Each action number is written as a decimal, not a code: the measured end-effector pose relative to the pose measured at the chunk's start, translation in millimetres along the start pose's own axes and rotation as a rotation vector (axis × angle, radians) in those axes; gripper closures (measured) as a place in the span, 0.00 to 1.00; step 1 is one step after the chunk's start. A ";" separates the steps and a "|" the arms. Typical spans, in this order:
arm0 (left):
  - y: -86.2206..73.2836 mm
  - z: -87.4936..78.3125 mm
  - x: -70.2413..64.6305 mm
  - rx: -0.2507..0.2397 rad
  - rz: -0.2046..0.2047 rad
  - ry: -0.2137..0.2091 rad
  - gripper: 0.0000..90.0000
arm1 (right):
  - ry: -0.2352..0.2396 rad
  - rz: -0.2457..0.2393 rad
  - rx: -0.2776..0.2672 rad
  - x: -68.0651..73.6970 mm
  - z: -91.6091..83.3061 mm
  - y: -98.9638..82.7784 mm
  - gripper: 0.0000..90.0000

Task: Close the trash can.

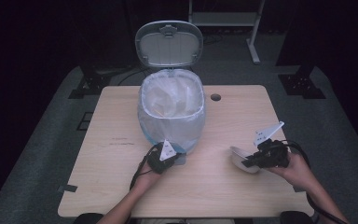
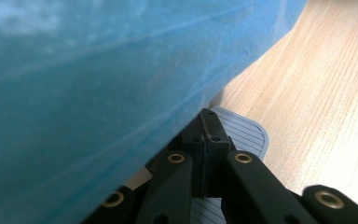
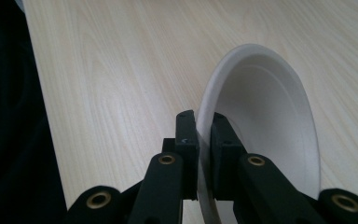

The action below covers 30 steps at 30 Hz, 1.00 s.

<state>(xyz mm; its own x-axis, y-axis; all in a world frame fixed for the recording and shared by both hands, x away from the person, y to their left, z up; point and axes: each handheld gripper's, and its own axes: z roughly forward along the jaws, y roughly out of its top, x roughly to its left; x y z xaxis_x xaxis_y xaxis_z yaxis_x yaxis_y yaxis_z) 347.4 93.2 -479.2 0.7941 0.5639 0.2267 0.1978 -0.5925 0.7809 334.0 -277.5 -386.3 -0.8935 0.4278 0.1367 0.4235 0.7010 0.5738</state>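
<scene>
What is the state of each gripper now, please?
Left gripper: closed, empty, pressing the bin's pedal.
Right gripper: closed on the white bowl's rim.

You work at a light wooden table [image 1: 205, 186] with rounded corners and a round cable hole [image 1: 215, 97] near its far edge. A short strip of dark tape [image 1: 67, 188] sits at its near left corner. The table stands on grey carpet [image 1: 51, 140]. Beyond the far edge you see black stand feet [image 1: 303, 86] and a pale metal frame [image 1: 254, 44]. The surrounding room is dark; light falls mainly on the tabletop.
</scene>
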 end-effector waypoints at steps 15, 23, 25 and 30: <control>0.2 -0.3 0.2 0.004 0.001 -0.002 1.00 | 0.035 0.014 -0.047 -4.9 -21.2 14.3 0.93; -0.1 0.8 -1.0 -0.013 -0.016 -0.002 1.00 | 0.038 0.001 -0.069 -5.3 -37.9 26.1 0.93; -0.1 1.0 -1.1 -0.015 -0.017 -0.002 1.00 | 0.037 -0.005 -0.072 -5.5 -41.7 28.9 0.93; -0.2 1.1 -1.2 -0.016 -0.019 -0.002 1.00 | 0.036 -0.004 -0.067 -5.9 -47.3 34.5 0.93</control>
<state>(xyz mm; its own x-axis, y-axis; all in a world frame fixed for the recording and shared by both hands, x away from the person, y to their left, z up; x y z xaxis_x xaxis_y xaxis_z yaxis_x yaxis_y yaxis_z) 346.9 92.0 -480.2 0.7915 0.5738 0.2105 0.2036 -0.5722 0.7944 346.7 -282.8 -329.2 -0.9005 0.4034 0.1627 0.4100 0.6623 0.6271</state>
